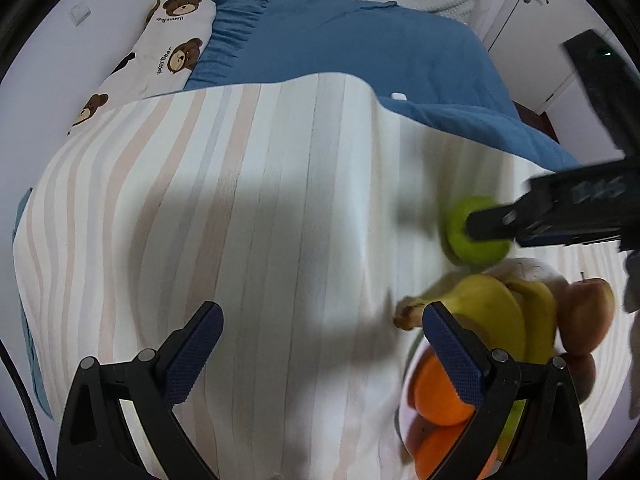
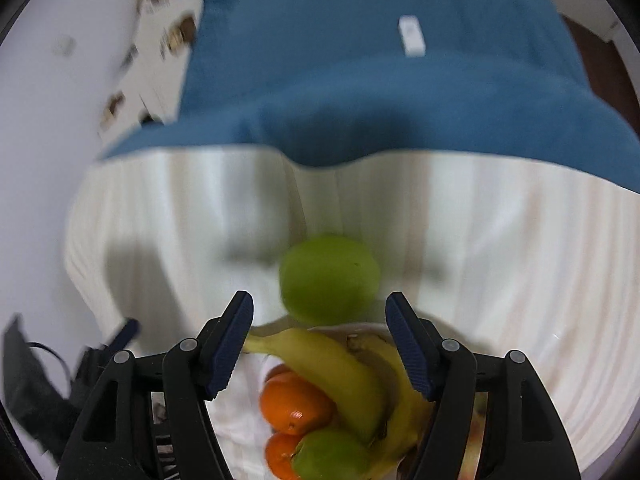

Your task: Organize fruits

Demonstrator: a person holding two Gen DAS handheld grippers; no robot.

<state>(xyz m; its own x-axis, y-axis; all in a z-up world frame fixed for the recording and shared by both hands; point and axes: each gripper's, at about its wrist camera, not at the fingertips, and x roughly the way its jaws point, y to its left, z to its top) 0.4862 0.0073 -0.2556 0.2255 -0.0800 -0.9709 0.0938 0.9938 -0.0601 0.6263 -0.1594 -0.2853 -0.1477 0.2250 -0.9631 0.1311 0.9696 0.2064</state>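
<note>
Green apple (image 2: 329, 278) lies loose on the striped cloth (image 1: 248, 208), just beyond the bowl (image 2: 404, 330) of bananas (image 2: 332, 364) and oranges (image 2: 294, 402). Judged firm, smooth and apt to roll; best gripped across its widest part. Skin looks even and unblemished, though blurred. Right tool (image 2: 320, 344) stands part open above it, gripping nothing. Left tool (image 1: 320, 354) is wide and empty
</note>
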